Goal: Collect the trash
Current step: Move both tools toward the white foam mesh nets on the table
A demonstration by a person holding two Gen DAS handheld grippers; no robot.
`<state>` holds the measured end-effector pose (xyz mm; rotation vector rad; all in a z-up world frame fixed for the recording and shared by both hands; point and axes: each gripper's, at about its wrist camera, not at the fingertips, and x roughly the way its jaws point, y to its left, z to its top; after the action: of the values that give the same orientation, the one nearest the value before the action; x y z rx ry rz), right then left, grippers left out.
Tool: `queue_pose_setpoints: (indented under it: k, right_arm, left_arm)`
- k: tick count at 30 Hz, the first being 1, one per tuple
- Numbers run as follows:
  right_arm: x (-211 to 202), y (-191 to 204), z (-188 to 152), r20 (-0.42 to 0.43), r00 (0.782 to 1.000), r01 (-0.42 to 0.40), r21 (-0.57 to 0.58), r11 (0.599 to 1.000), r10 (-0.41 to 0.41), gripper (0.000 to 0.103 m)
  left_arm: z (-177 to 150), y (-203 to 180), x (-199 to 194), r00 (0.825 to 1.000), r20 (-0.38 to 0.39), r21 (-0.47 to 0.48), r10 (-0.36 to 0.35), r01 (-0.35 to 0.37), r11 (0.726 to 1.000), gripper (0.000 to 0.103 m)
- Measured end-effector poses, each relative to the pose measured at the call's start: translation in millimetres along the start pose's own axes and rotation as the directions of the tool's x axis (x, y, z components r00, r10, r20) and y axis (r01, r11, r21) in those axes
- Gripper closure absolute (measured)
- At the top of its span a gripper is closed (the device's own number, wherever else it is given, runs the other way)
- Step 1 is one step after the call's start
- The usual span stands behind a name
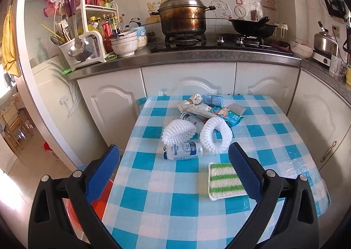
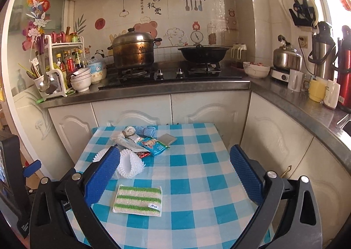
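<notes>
Two pairs of tongs hover above a small counter (image 1: 269,137) spread with a blue-and-white checked cloth, and neither holds anything. Left tongs (image 1: 174,170) are spread wide, their blue padded fingers (image 1: 105,174) flanking the near half of the cloth; right tongs (image 2: 175,176) are spread just as wide over the near edge. Trash lies heaped toward the far left part of the cloth: a small white bottle (image 1: 182,150) on its side nearest the left tongs, two white foam fruit nets (image 1: 178,132) just behind it, one flattened and one (image 1: 216,137) standing open as a ring, then a blue snack wrapper (image 1: 227,115), a crumpled tube-like packet (image 1: 195,107), a knotted white wad (image 1: 196,98) and a blue cloth roll (image 1: 211,100) at the back. A green-and-white striped sponge cloth (image 2: 138,200) lies flat by itself nearer the front edge. Beside the counter on the left, low down, a red bin (image 1: 98,203) shows partly behind the left finger.
</notes>
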<state>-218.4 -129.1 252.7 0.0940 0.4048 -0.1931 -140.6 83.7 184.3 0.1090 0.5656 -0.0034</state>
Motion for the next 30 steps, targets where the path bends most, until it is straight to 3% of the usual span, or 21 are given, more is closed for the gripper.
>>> queue_pose_setpoints:
  k: [10, 19, 30]
  right_arm:
    - [-51, -14, 11, 0.111, 0.994, 0.01, 0.044, 0.999, -0.015, 0.005]
    - [-72, -13, 13, 0.157, 0.988, -0.001, 0.048, 0.999, -0.007, 0.005]
    - [-64, -3, 6, 0.123, 0.991, -0.062, 0.028, 0.998, 0.058, 0.005]
  left_arm:
    - [10, 17, -43, 0.996, 0.084, -0.032, 0.03, -0.028, 0.999, 0.003]
    - [10, 38, -64, 0.989, 0.129, -0.073, 0.068, -0.059, 0.996, 0.003]
    - [4, 49, -61, 0.99, 0.116, -0.086, 0.082, -0.073, 0.994, 0.003]
